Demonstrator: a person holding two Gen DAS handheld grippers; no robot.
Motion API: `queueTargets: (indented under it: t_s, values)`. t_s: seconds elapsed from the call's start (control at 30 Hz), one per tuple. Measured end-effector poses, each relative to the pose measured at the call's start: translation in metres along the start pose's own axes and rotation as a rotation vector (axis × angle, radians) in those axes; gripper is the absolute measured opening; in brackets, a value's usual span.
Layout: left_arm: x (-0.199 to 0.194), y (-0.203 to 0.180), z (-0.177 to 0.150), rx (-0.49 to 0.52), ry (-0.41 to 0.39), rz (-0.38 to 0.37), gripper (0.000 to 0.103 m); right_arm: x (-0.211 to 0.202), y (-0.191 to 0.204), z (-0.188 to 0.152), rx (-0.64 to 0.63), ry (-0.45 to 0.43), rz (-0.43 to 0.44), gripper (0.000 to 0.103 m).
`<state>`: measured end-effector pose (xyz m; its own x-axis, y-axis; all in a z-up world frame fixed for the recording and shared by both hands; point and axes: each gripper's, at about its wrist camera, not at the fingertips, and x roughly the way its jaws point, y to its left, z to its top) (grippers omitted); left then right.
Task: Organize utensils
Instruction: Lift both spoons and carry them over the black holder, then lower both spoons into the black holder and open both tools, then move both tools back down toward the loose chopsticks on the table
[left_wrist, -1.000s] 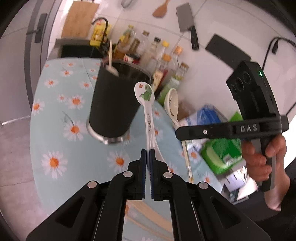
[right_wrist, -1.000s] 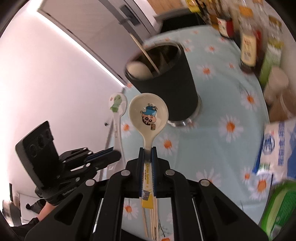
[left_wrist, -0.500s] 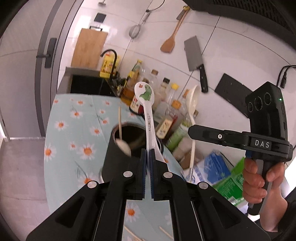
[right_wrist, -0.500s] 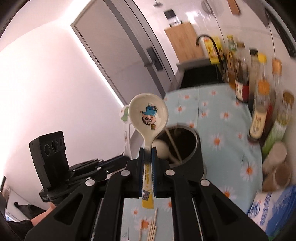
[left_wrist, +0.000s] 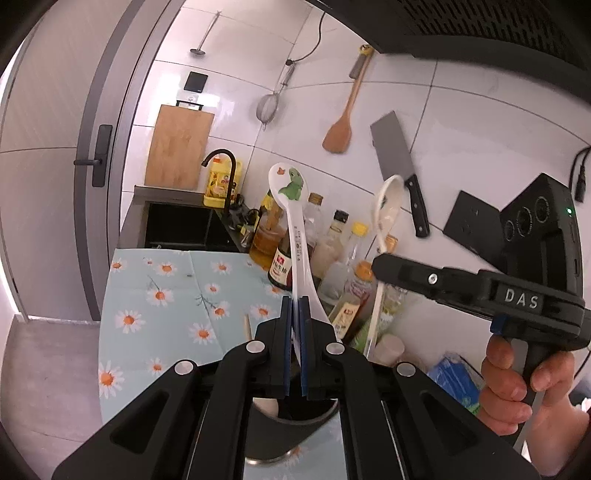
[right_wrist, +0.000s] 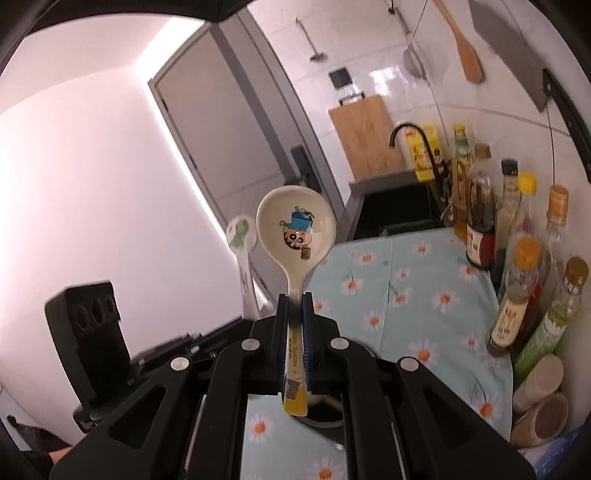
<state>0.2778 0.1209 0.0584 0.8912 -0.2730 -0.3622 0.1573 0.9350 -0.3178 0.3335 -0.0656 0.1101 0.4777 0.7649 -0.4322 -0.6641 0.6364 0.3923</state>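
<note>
My left gripper (left_wrist: 295, 306) is shut on the handle of a white spoon with a green dinosaur (left_wrist: 289, 186), which stands upright. My right gripper (right_wrist: 294, 299) is shut on a cream spoon with a cartoon boy (right_wrist: 296, 229), bowl up, its yellow handle end below the pads. Each view shows the other tool: the right gripper (left_wrist: 382, 264) with the cream spoon (left_wrist: 388, 206) at the right, the dinosaur spoon (right_wrist: 242, 236) at the left. The black utensil holder (left_wrist: 291, 424) sits under both grippers, mostly hidden; its rim (right_wrist: 325, 415) shows below the handle. A chopstick tip (left_wrist: 246, 325) pokes up from it.
A daisy-print tablecloth (left_wrist: 166, 295) covers the counter. Sauce and oil bottles (right_wrist: 480, 221) line the wall side, with two jars (right_wrist: 539, 406) near the front. A dark sink (left_wrist: 177, 225) lies behind. A cleaver (left_wrist: 399, 162) and a wooden spatula (left_wrist: 341, 129) hang on the tiles.
Both grippers have risen and tipped upward with their spoons. The black holder has slid from the middle of each view down beneath the fingers.
</note>
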Motion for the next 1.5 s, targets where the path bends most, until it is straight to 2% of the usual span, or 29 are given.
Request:
queueTargets:
  t_s: [0.1,0.2,0.4,0.67,0.9,0.97,1.0,1.03,1.17,1.5]
  values:
    - [0.005,0.000,0.000,0.015,-0.031,-0.003,0.002,0.004,-0.005,0.004,-0.019,-0.046,-0.029,0.009]
    - [0.011,-0.002,-0.005,0.042,-0.054,0.000,0.002,0.012,-0.015,0.000,0.009,-0.051,-0.032,0.009]
    - [0.029,-0.001,-0.026,0.077,-0.024,0.034,0.002,0.027,-0.027,-0.012,0.012,-0.054,-0.075,0.009]
    - [0.044,-0.010,-0.048,0.164,0.011,0.065,0.003,0.046,-0.033,-0.030,0.026,-0.009,-0.094,0.009]
    - [0.051,-0.006,-0.058,0.154,0.043,0.081,0.003,0.054,-0.039,-0.044,0.040,0.025,-0.105,0.009]
    - [0.056,-0.005,-0.060,0.149,0.074,0.065,0.003,0.055,-0.041,-0.047,0.055,0.043,-0.101,0.010]
    - [0.057,-0.004,-0.062,0.139,0.088,0.053,0.005,0.056,-0.041,-0.048,0.062,0.050,-0.098,0.015]
    - [0.057,-0.004,-0.062,0.136,0.087,0.055,0.005,0.057,-0.043,-0.049,0.080,0.070,-0.088,0.026]
    - [0.049,-0.003,-0.061,0.113,0.077,0.056,0.020,0.049,-0.045,-0.046,0.111,0.061,-0.070,0.026]
    - [0.028,-0.002,-0.053,0.088,0.053,0.067,0.020,0.028,-0.037,-0.038,0.121,0.032,-0.051,0.026]
